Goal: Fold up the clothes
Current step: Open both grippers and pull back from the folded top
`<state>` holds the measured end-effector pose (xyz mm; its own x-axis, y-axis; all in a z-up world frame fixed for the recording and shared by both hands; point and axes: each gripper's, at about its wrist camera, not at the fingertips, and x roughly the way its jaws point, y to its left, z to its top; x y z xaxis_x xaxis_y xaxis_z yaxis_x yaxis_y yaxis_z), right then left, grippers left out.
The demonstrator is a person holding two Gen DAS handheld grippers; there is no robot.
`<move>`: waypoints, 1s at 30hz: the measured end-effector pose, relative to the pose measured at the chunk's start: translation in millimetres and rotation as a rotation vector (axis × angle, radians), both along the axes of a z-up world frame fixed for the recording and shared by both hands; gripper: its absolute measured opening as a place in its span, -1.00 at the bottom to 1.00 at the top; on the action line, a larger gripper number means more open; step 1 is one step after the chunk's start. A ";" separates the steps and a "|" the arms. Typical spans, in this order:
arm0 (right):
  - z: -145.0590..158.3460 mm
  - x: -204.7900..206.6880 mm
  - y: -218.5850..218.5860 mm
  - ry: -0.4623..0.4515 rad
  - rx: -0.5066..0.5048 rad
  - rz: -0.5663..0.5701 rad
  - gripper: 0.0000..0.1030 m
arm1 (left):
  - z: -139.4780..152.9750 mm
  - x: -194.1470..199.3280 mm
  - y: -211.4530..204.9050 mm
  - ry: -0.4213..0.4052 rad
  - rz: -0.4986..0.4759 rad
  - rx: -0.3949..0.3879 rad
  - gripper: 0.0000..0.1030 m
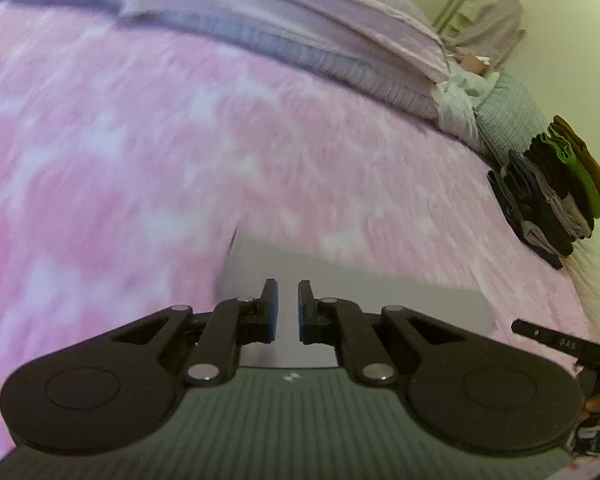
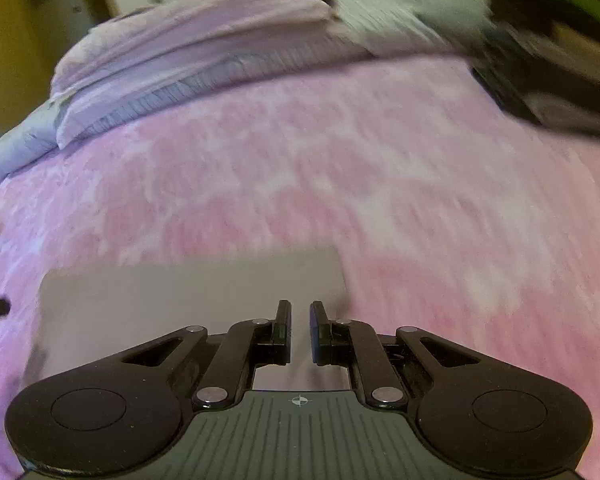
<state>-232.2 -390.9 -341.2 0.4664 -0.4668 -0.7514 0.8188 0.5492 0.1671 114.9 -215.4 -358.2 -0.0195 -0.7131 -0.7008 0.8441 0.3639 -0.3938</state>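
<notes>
Both tools, the left tool and the right tool, hovered over a folded grey garment lying flat on the pink bedspread, their jaws slightly apart with nothing between them. Beyond it, a stack of folded clothes stood near the bed's edge beside lilac pillows.

A bed under a pink-and-white mottled fuzzy blanket fills both views. Lilac pillows lie along its upper edge. A pale cream wall shows at upper right of the left view.
</notes>
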 end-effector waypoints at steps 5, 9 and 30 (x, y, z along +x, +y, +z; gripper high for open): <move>-39.0 39.6 -34.2 0.034 -0.080 0.045 -0.89 | -41.5 1.2 -44.4 -0.110 -0.050 0.090 -0.90; -73.8 39.2 -45.6 0.084 -0.081 0.047 -0.89 | -57.6 -2.4 -46.4 -0.157 -0.074 0.112 -0.87; -75.6 47.1 -37.6 0.121 -0.135 0.145 -0.90 | -60.8 -19.8 -61.8 -0.228 -0.161 0.096 -0.95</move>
